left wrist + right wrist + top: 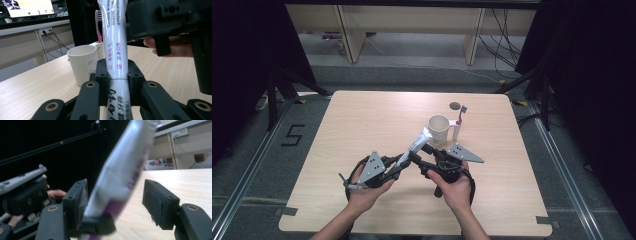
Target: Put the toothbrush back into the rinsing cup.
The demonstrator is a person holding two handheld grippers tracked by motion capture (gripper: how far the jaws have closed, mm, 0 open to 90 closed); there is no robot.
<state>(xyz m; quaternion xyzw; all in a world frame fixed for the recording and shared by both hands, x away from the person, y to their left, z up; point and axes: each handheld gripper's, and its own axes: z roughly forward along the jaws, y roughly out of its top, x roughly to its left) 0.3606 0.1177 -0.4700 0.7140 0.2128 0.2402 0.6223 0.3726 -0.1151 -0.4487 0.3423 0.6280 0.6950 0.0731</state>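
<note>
High view: two hand-held grippers met over a white tube [418, 141] at the near middle of a wooden table [362, 120].

Left gripper [398, 167] was clamped on the tube, whose crimped end slanted up toward a white mug [439, 130]; the left gripper view showed the pads pressed against both sides of the tube [117, 57]. Right gripper [418, 159] sat just beside it, jaws spread wide. In the right gripper view the tube [122, 177] stood between those jaws, close against one pad and clear of the other, so that gripper had no hold. A pink toothbrush [460, 117] stood upright in the holder on the mug's side. The tube was held above the tabletop, just in front of the mug.
</note>
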